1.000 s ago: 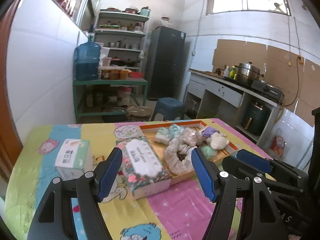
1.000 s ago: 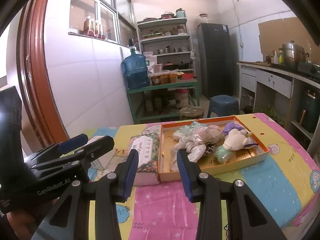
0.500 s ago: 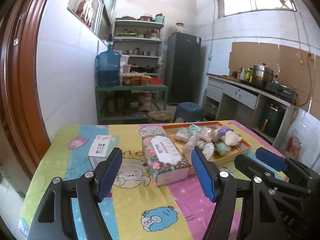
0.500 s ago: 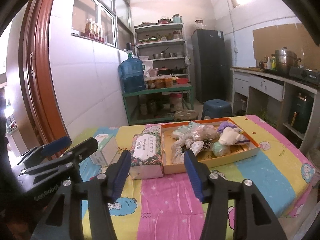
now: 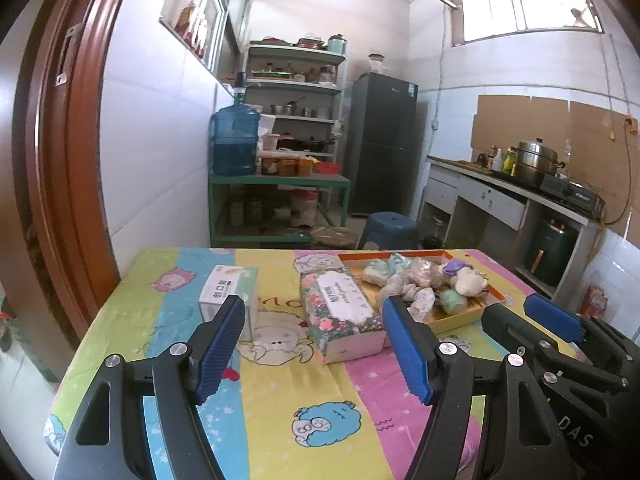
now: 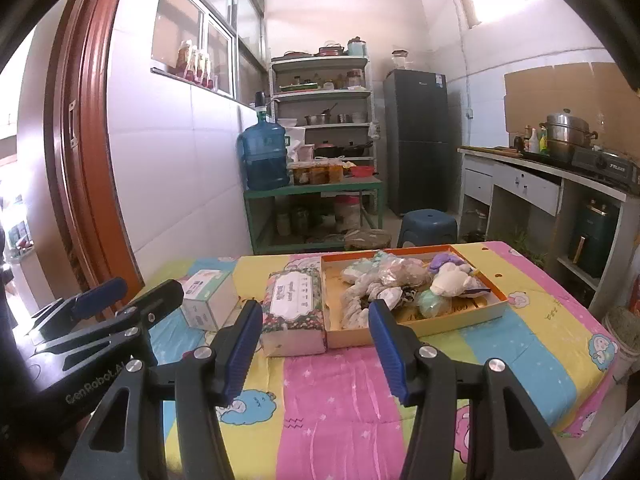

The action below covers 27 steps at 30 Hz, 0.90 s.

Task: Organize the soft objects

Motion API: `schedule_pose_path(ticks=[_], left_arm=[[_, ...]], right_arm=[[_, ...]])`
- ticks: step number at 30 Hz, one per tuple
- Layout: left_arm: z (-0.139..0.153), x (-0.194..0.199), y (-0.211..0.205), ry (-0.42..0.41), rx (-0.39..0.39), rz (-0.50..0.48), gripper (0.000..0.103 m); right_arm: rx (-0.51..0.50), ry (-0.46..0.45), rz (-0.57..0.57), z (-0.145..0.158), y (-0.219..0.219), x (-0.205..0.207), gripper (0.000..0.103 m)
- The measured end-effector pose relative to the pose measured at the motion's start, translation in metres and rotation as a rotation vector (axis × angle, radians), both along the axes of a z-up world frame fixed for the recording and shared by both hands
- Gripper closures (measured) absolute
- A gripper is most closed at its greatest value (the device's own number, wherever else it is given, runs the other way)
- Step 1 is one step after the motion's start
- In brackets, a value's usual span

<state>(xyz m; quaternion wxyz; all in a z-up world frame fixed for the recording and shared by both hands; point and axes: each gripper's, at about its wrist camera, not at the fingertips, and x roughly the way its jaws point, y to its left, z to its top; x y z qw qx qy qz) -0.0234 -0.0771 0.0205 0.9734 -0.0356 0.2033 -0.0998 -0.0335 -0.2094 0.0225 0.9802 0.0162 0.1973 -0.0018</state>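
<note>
Both tools are drawing back from the counter (image 6: 344, 392): left tool (image 5: 312, 344) gaping empty, right tool (image 6: 312, 350) open, jaws just widened (nothing between). Soft objects (image 6: 396, 280) are sitting in the orange tray (image 6: 452, 322); we are judging the tissue pack (image 6: 294, 300) next, needing a forward reach.
</note>
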Motion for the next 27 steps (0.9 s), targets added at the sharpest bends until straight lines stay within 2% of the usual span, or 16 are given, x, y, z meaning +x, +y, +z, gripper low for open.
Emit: schedule_pose_path(ticks=[27], left_arm=[[-0.0046, 0.0016, -0.0008, 0.006, 0.024, 0.019, 0.030]], right_arm=[[-0.009, 0.003, 0.000, -0.0010, 0.0034, -0.0007, 0.048]])
